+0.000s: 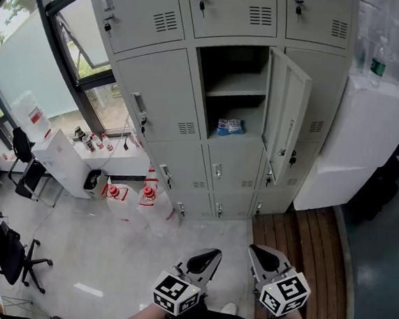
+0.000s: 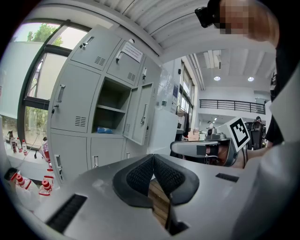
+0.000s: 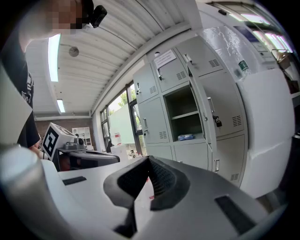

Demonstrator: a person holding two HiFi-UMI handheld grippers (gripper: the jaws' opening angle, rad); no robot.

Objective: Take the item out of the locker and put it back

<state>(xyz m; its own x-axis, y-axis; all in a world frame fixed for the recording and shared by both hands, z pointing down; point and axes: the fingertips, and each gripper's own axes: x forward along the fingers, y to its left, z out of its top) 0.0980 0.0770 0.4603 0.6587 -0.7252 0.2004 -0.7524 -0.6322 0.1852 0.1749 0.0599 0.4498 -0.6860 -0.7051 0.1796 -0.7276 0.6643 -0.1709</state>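
Now | grey lockers (image 1: 157, 88), one door (image 1: 286, 114) open | pale floor (image 1: 106, 251) | windows (image 1: 27, 54) left

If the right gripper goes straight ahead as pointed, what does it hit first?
Nothing close: the way ahead of the right gripper looks free up to the lockers. It would probably meet a closed door left of the open compartment; depth is unclear.

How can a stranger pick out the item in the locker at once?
Find the grey locker bank by the window; only one door stands open. Below that compartment's shelf lies a blue-and-white packet, the only thing inside.
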